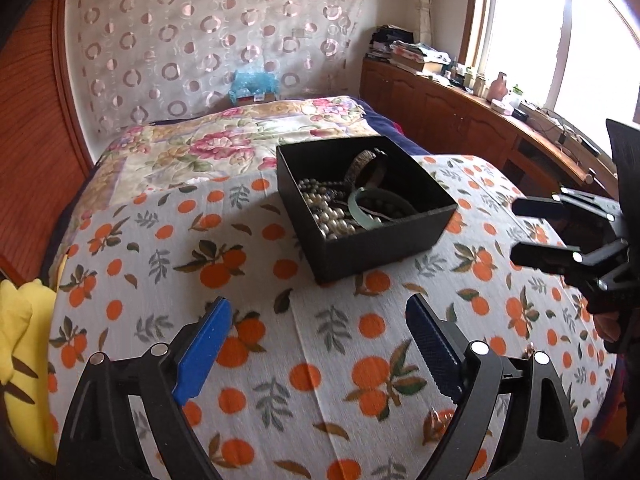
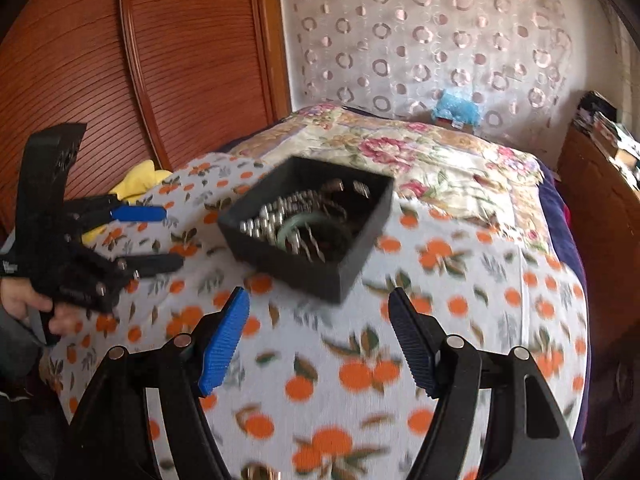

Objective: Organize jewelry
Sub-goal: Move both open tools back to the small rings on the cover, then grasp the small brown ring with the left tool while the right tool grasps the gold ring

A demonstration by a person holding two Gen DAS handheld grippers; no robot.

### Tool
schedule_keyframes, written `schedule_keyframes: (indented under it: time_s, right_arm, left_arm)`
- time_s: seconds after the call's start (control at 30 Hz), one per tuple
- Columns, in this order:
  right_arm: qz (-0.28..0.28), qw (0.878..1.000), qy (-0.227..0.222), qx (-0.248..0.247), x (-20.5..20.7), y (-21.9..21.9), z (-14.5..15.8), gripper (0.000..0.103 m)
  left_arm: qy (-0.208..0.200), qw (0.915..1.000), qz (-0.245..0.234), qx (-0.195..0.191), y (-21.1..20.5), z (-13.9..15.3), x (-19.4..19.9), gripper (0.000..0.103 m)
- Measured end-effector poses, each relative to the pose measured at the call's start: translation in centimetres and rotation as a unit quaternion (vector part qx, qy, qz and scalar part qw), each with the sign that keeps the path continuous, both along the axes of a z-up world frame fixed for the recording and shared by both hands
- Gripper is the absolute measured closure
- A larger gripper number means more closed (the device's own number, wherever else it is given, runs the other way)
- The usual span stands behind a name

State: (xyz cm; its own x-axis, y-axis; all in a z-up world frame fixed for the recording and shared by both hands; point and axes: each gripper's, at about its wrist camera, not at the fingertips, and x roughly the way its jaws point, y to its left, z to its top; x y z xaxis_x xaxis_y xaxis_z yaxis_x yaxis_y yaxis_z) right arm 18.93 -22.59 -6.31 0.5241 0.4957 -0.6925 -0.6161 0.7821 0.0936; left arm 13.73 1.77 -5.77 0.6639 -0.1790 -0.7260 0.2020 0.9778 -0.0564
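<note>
While both hover above the bed with nothing between their blue pads, the left gripper (image 1: pixel 318 312) and the right gripper (image 2: pixel 318 302) have their jaws spread wide. Each also shows in the other's view: the right gripper (image 1: pixel 516 232) at the far right edge, the left gripper (image 2: pixel 170 238) at the left edge with the person's hand (image 2: pixel 28 300) on its handle.

Just ahead of both lies the jewelry (image 1: pixel 344 204), all of it piled inside a black box (image 1: pixel 384 248). A heap of pale pearly beads (image 1: pixel 334 216) fills the near-left corner. A light green bangle (image 1: pixel 362 210) rests against the beads, and a dark bracelet (image 1: pixel 368 166) with a patterned band stands up on edge behind them. In the blurred right wrist view the same beads (image 2: pixel 264 222) and green bangle (image 2: pixel 292 226) show in the box (image 2: pixel 304 268).

This open square box sits on a white cloth (image 1: pixel 248 332) printed with oranges and leaves, spread over the bed. Beyond it lies a floral quilt (image 1: pixel 208 148). A yellow cloth (image 1: pixel 20 340) lies at the bed's left edge. Behind stand a curtain with ring patterns (image 1: pixel 208 40), a wooden sliding door (image 2: pixel 180 60), a wooden counter (image 1: pixel 460 112) crowded with items, and a bright window (image 1: pixel 560 32).
</note>
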Motion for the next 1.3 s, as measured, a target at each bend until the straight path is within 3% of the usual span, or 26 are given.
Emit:
schedule_keyframes:
  time_s: [0.37, 0.57, 0.9, 0.97, 1.03, 1.1, 1.3]
  right_arm:
    - [-0.025, 0.999, 0.023, -0.004, -5.4, -2.4, -4.0, 0.042]
    - [-0.015, 0.999, 0.031, -0.010, -7.8, -2.2, -5.2, 0.055]
    - [-0.012, 0.999, 0.025, -0.027, -9.1, -1.3, -5.5, 0.072]
    - [-0.020, 0.999, 0.023, -0.037, -8.9, -1.2, -5.7, 0.074]
    - [-0.020, 0.999, 0.032, -0.036, -8.6, -1.3, -6.1, 0.086]
    - [-0.016, 0.999, 0.028, -0.040, -8.8, -1.3, -6.2, 0.091]
    - [-0.014, 0.999, 0.021, -0.027, -9.1, -1.6, -5.6, 0.092]
  left_arm:
    - [0.005, 0.9995, -0.031, 0.001, -2.3, -2.4, -4.0, 0.018]
    - [0.000, 0.9991, -0.042, -0.001, -3.2, -2.9, -6.5, 0.018]
    - [0.008, 0.9979, -0.064, -0.001, -4.5, -3.2, -8.5, 0.051]
    - [0.013, 0.9977, -0.067, 0.005, -4.8, -3.5, -8.5, 0.053]
    - [0.017, 0.9974, -0.069, 0.008, -5.1, -3.7, -8.4, 0.054]
    - [0.022, 0.9972, -0.071, 0.012, -5.3, -3.9, -8.3, 0.056]
    - [0.029, 0.9965, -0.075, 0.023, -6.1, -4.6, -7.8, 0.067]
